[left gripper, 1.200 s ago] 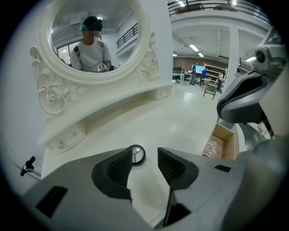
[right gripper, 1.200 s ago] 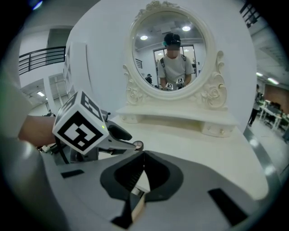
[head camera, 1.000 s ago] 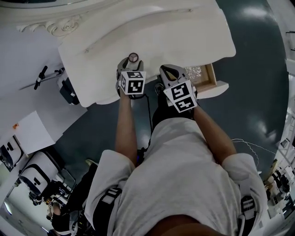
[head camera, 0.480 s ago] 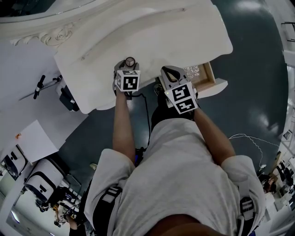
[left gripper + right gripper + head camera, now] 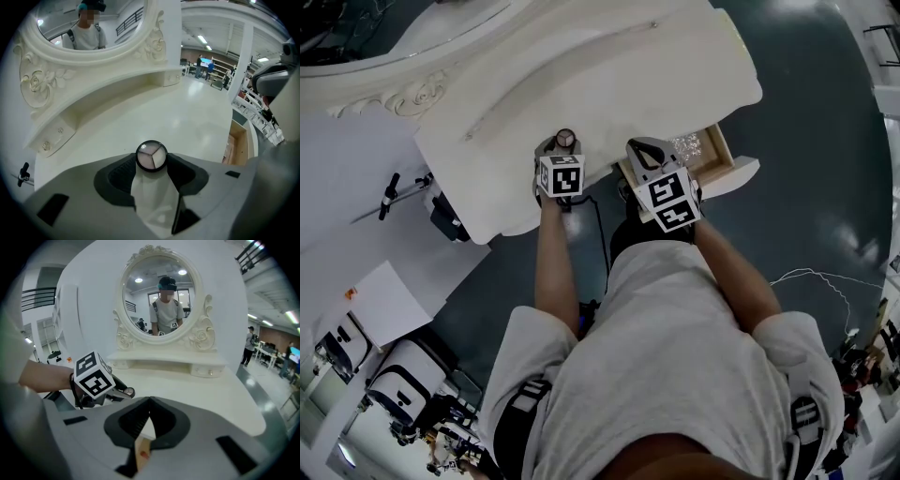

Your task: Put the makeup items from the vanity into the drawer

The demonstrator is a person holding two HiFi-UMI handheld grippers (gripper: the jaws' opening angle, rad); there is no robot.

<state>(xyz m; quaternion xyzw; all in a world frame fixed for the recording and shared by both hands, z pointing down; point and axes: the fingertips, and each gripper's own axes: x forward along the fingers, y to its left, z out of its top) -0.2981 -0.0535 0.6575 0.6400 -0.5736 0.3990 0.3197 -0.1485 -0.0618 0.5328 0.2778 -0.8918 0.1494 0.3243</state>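
A small round compact (image 5: 151,154) with a black rim and pale pans sits between the tips of my left gripper (image 5: 151,158), just above the white vanity top (image 5: 187,112). The left jaws are closing on it, and their pads touch its sides. In the head view the compact (image 5: 565,139) is over the vanity's front edge, ahead of my left gripper (image 5: 563,148). My right gripper (image 5: 640,150) hangs beside it, over the open wooden drawer (image 5: 719,157). Its jaws meet at the tips with nothing between them (image 5: 149,401).
Shiny small items (image 5: 688,147) lie in the drawer. An oval mirror (image 5: 161,301) in an ornate frame stands at the back of the vanity above a low shelf (image 5: 168,364). A camera tripod (image 5: 389,192) and equipment cases (image 5: 403,375) stand on the floor to the left.
The compact has stayed between the left jaws throughout. Both grippers keep about the same places by the vanity's front edge. The head view has shifted a little.
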